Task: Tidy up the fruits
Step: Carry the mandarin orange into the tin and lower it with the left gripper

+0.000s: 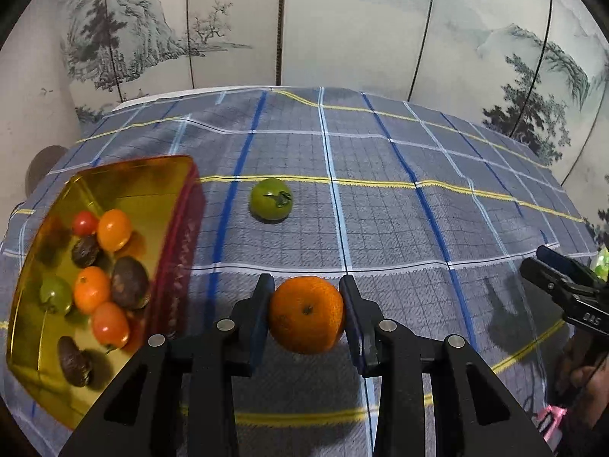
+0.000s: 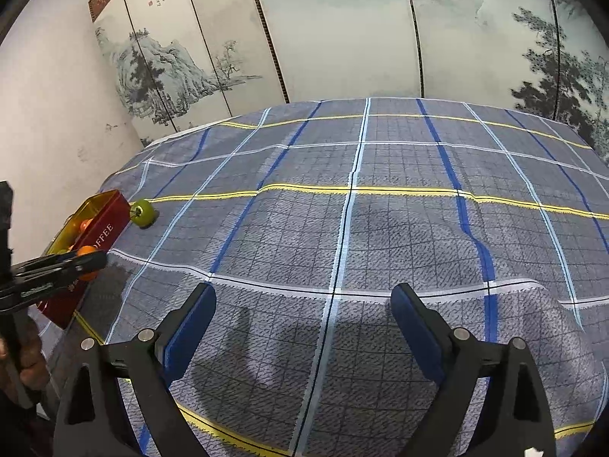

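Note:
My left gripper (image 1: 306,297) is shut on an orange mandarin (image 1: 306,314) and holds it just above the checked cloth, right of the red tin (image 1: 179,266). The tin has a gold inside and holds several small fruits: orange and red tomatoes, dark passion fruits, a green one. A green tomato (image 1: 271,204) lies on the cloth beyond the mandarin, near the tin's far corner; it also shows in the right wrist view (image 2: 142,213). My right gripper (image 2: 304,316) is open and empty over bare cloth. The left gripper (image 2: 85,262) with the mandarin shows at that view's left edge.
The table carries a blue-grey checked cloth (image 2: 342,228) with wrinkles. A painted folding screen (image 1: 342,19) stands right behind the table. The right gripper (image 1: 563,274) shows at the right edge of the left wrist view.

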Motion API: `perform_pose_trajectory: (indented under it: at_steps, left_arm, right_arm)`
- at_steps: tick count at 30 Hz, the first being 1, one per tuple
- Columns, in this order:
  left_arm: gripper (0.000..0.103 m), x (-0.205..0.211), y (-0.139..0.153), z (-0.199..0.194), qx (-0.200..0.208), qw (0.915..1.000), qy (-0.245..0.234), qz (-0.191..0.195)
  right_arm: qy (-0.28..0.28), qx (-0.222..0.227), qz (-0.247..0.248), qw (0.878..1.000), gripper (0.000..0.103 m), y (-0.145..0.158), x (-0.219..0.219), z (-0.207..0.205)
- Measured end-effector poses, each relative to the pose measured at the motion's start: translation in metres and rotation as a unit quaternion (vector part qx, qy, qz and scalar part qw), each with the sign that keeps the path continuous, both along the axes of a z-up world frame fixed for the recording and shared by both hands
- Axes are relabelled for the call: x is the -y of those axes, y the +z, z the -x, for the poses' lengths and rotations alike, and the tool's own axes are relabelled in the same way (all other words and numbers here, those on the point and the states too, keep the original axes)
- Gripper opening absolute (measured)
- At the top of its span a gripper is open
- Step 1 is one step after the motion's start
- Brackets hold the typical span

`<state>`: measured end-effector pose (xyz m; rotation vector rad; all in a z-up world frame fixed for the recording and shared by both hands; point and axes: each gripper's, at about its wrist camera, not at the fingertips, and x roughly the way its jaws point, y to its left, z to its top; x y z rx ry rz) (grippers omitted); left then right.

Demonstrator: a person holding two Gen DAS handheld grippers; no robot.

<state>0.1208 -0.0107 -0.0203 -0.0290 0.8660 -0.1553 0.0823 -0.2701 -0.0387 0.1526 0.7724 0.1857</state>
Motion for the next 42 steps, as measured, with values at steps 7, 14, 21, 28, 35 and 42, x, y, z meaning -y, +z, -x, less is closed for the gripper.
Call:
perform_pose_trajectory:
  at_steps: [7, 14, 21, 28, 35, 42]
  left_arm:
    - [0.036, -0.015, 0.014, 0.017, 0.018, 0.9997, 0.013, -0.009]
    - [0.036, -0.037, 0.027, 0.026, 0.034, 0.9988, 0.032, -0.014]
    - [0.036, -0.062, 0.028, 0.026, 0.032, 0.9979, 0.053, -0.017]
    - [0.036, -0.086, 0.02, 0.026, 0.027, 0.9965, 0.076, -0.021]
    - [0.037, -0.106, 0.012, 0.028, 0.02, 0.9949, 0.096, -0.025]
    - [0.037, -0.124, 0.005, 0.028, 0.015, 0.9939, 0.108, -0.014]
  right_arm:
    - [-0.004, -0.009, 0.01, 1.0, 0.093, -0.003, -0.001, -0.003]
    - [-0.008, -0.018, 0.02, 1.0, 0.094, -0.005, -0.003, -0.005]
    - [-0.013, -0.025, 0.029, 0.999, 0.094, -0.007, -0.004, -0.006]
    - [-0.015, -0.031, 0.035, 0.999, 0.094, -0.009, -0.005, -0.008]
    - [-0.016, -0.037, 0.039, 0.998, 0.094, -0.01, -0.006, -0.011]
    - [-0.016, -0.04, 0.042, 0.998, 0.094, -0.01, -0.007, -0.011]
